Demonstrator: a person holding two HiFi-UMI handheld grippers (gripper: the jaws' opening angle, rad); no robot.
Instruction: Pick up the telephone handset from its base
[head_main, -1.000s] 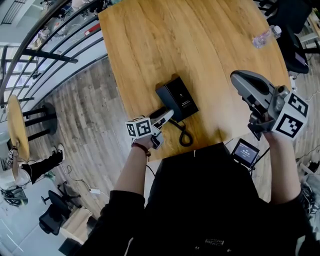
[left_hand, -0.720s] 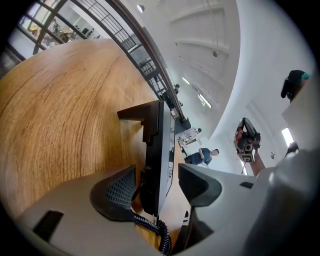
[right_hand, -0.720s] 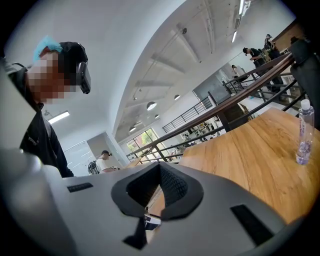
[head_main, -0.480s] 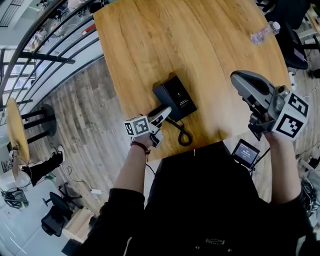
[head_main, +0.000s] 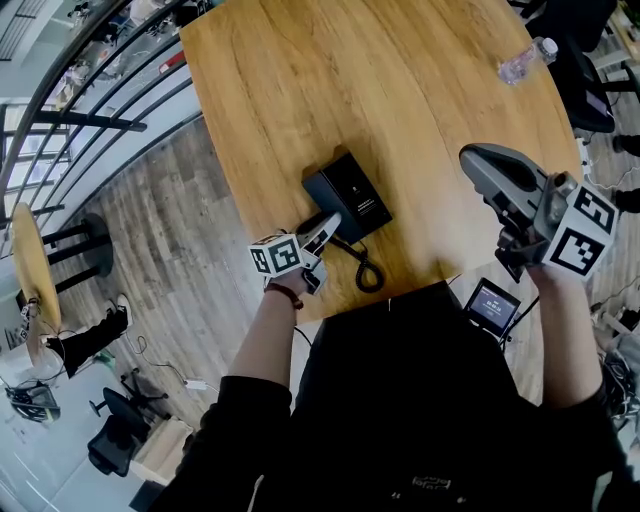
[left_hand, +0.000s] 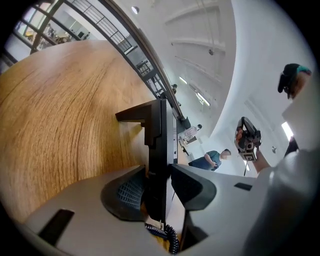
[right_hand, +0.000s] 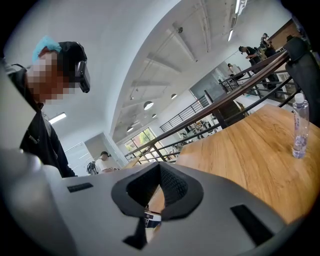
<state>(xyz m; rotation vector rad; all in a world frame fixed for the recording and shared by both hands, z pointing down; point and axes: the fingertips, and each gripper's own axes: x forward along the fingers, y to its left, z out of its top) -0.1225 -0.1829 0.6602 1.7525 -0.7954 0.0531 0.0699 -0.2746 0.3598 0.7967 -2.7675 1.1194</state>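
Wooden table (head_main: 400, 80): your left tongs (head_main: 330, 228) had just been closing and clamped the handset (left_hand: 159, 140), which lay on its base (head_main: 350, 195) near the near edge; lift could follow. Right tongs (right_hand: 160, 169) were together, empty.

You're at the near edge of a large light-wood table (head_main: 400, 90), with the grain running away from you. The floor (head_main: 170, 230) off its left edge is grey-brown plank. A black metal railing (head_main: 90, 95) curves past the far-left corner. A small round wooden table (head_main: 28, 255) on a black stand sits well off the left edge, with a black office chair (head_main: 112, 440) near it. There's another dark chair (head_main: 590, 100) just off the far-right corner. Overhead is a white arched ceiling (right_hand: 165, 45) with round lamps (right_hand: 148, 105) and strip lights (right_hand: 231, 35), all lit. Tall windows (right_hand: 145, 137) beyond the railing let in daylight.
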